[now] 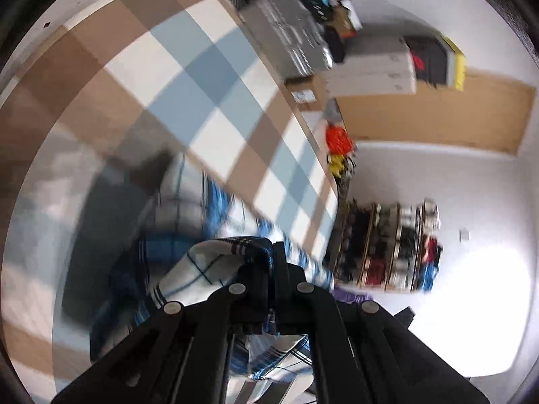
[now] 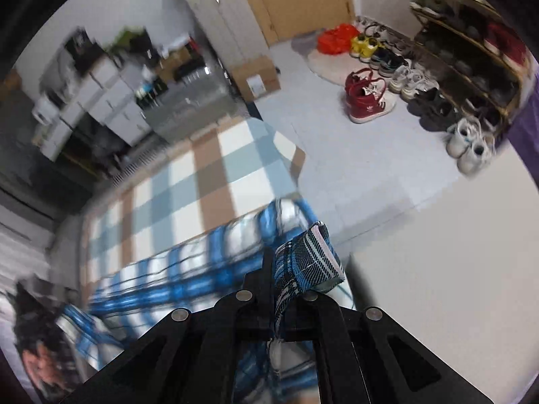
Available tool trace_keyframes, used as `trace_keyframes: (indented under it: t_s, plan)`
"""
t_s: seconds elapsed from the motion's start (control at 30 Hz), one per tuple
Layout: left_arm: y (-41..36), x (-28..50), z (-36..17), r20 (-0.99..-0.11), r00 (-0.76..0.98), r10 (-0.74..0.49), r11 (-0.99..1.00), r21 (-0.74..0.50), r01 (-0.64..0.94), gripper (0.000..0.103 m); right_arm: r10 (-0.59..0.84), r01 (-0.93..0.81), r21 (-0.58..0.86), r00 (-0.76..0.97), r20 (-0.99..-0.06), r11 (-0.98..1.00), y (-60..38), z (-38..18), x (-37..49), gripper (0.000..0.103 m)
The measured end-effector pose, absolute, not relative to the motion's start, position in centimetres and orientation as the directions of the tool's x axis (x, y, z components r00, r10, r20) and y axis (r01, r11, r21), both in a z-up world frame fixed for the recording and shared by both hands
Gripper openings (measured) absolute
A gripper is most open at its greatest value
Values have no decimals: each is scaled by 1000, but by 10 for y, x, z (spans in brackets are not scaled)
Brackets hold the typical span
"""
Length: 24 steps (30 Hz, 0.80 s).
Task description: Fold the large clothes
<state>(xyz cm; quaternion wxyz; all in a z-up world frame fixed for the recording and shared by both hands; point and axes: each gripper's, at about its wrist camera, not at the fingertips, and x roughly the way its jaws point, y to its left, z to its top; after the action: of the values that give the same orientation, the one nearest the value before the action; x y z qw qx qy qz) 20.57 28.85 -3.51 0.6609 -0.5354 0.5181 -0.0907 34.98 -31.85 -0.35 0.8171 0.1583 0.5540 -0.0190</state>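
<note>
Mid-fold carry: both grippers clamp the blue-and-white plaid shirt (image 2: 175, 269). Left gripper (image 1: 271, 252) pinches a folded edge; right gripper (image 2: 273, 269) bites a hem corner that sticks up past its tips. The shirt lies mostly on the checked bedcover (image 1: 188, 67), near the bed's edge, stretching from the right gripper towards lower left in the right wrist view. Heavy blur, so its exact long axis is unclear. Likely next: lay the lifted edge flat and aligned, then release.
</note>
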Motion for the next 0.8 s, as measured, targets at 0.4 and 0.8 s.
trace_keyframes:
  t_s: [0.4,0.8]
  plan:
    - [346,217,-75,-523,484,-702,280,-827,-487,0,415,386,528,342,-843,756,-376,-79,415,3]
    - [318,157,-24,-596,465,-654,479,-803,-355,44,474,229,708,602,-643,668,-388,-16,363,102]
